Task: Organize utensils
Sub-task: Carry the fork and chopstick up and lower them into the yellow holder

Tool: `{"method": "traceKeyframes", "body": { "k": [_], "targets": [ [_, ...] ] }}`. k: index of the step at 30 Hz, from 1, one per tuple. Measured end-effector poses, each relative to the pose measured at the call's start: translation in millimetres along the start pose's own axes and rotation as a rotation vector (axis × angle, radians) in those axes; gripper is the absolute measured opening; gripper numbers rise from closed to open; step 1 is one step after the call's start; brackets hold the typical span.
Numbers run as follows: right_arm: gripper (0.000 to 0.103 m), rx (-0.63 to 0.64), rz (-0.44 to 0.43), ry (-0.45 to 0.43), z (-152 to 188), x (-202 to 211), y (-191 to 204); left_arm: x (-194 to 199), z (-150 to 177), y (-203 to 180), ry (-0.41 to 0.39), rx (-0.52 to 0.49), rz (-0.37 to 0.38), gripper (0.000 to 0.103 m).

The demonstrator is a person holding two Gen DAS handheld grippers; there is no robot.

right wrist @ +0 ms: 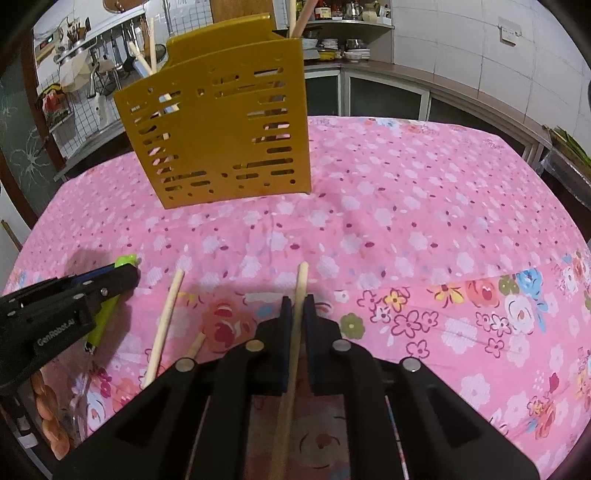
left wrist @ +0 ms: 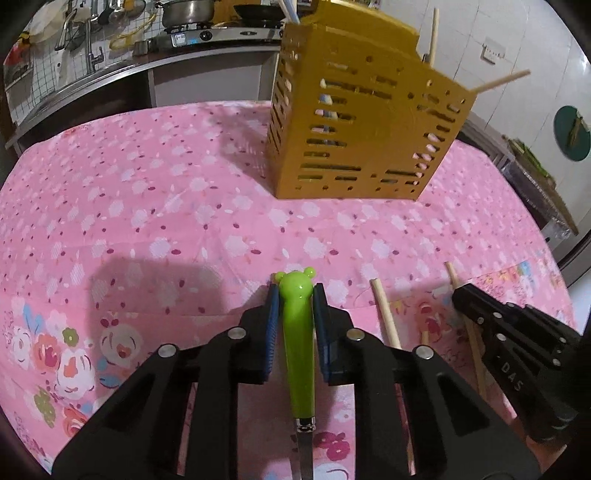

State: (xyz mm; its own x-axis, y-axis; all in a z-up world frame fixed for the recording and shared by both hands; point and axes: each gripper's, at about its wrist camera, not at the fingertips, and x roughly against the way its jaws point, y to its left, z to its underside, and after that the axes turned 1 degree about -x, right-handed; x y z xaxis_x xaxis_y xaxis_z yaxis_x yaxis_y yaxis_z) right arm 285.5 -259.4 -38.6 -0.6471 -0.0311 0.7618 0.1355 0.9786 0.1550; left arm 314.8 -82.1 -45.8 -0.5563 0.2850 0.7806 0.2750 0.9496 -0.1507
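Observation:
My left gripper (left wrist: 295, 291) is shut on a green bear-head utensil handle (left wrist: 298, 332), its metal end pointing back toward the camera. It also shows in the right wrist view (right wrist: 107, 310). My right gripper (right wrist: 297, 301) is shut on a wooden chopstick (right wrist: 295, 332) low over the pink cloth. The right gripper appears at the right of the left wrist view (left wrist: 461, 295). A yellow slotted utensil holder (left wrist: 362, 122) stands at the table's far side, also in the right wrist view (right wrist: 221, 133), with chopsticks sticking out of it.
Another wooden chopstick (right wrist: 164, 325) and a shorter stick (right wrist: 195, 345) lie on the pink floral tablecloth (right wrist: 406, 221) between the grippers. Behind the table are a kitchen counter with a stove and pot (left wrist: 188, 14) and white cabinets (right wrist: 388, 92).

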Motion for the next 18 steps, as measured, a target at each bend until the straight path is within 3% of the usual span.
{"method": "traceKeyframes", "body": {
  "k": [10, 18],
  "targets": [
    [0.006, -0.045, -0.071, -0.142, -7, 37, -15, 46, 2, -7, -0.175, -0.05, -0.018, 0.017],
    [0.006, -0.057, -0.112, -0.254, -16, 75, -23, 77, 0, -3, -0.255, -0.046, -0.013, 0.017]
  ]
}}
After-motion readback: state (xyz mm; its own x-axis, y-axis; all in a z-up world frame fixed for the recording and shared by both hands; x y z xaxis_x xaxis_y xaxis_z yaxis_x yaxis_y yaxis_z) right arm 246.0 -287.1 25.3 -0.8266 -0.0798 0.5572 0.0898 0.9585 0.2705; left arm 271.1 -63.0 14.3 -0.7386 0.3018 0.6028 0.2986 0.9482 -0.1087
